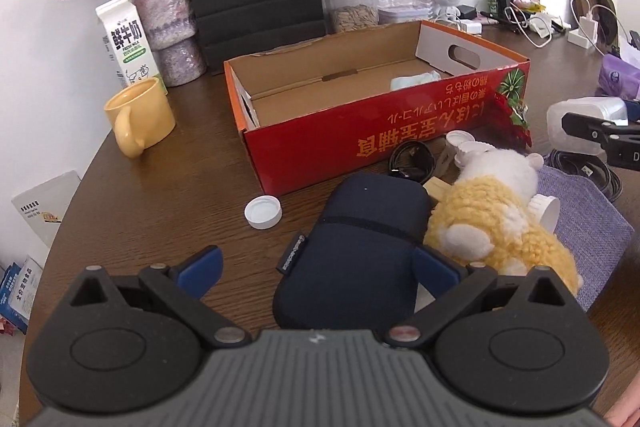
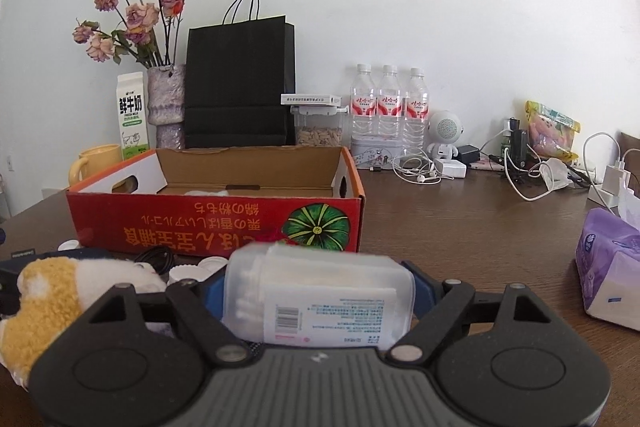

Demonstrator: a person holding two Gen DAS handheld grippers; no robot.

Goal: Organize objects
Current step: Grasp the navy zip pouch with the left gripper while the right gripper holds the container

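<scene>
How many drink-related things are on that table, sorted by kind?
Water bottles: 3
Milk carton: 1
Yellow mug: 1
Total: 5

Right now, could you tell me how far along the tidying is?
Barely begun: the red box holds only a pale blue item. The right gripper holds a clear plastic container; the left gripper is open around the navy pouch. The plush toy, bottle cap and cable remain outside.
</scene>
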